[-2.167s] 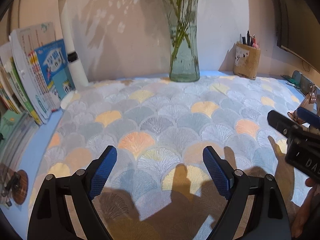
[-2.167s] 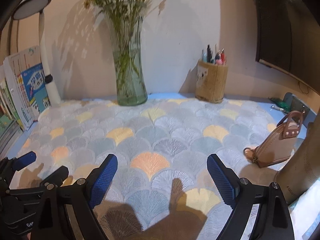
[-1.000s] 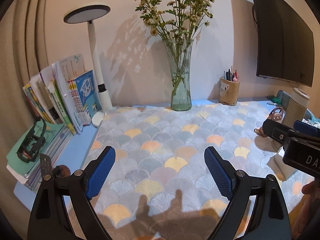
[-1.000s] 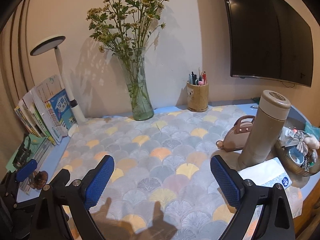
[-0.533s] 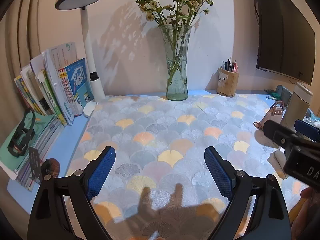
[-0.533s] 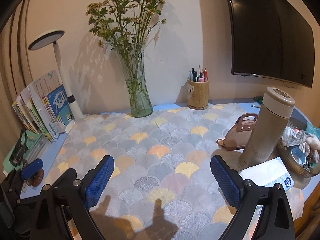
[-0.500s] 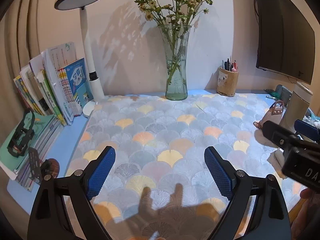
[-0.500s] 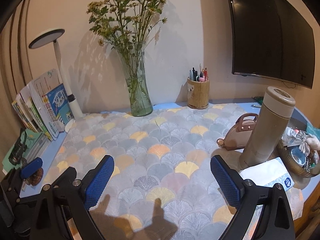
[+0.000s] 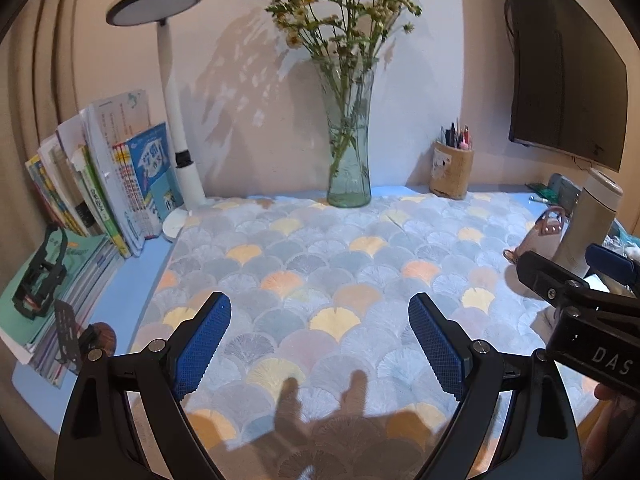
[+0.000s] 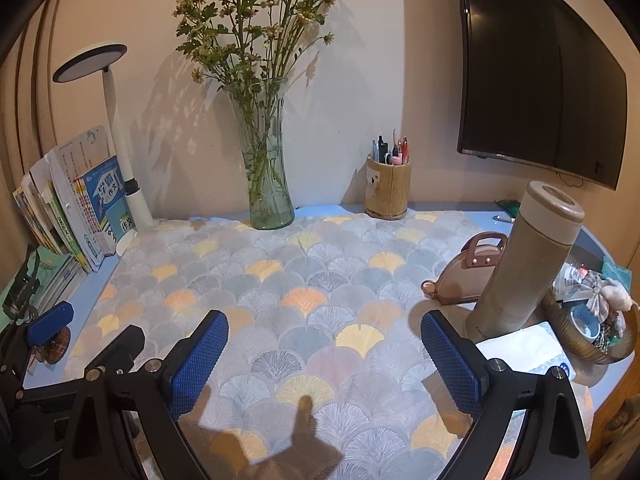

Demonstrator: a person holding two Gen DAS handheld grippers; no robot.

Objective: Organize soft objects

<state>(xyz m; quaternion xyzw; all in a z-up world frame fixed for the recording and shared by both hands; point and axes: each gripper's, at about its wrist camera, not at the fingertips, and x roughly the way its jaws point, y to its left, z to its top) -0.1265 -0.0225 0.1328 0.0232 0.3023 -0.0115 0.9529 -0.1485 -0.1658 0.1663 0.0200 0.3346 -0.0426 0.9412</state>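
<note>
Desk point(image 10: 448, 206) wears a fan-patterned cloth point(image 10: 304, 280), with the glass vase point(image 10: 266, 184) at its back edge. Right of the vase, past the thermos point(image 10: 524, 264), soft trinkets fill a bowl point(image 10: 600, 346). In front of the vase, left hand-held gripper point(image 9: 318, 340) and right hand-held gripper point(image 10: 324, 358) hover spread, empty.

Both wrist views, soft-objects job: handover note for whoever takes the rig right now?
Left gripper: jaws wide open, empty, above the patterned cloth.
Right gripper: jaws wide open, empty, over the same cloth.
Things: cloth lies spread flat on the desk. Tissue pack lies at the right edge by the tumbler; small pouch behind it; basket of soft bits far right.
Done: nothing visibly gathered or folded.
Left: the whole job; which item goes first is not clear from here.
</note>
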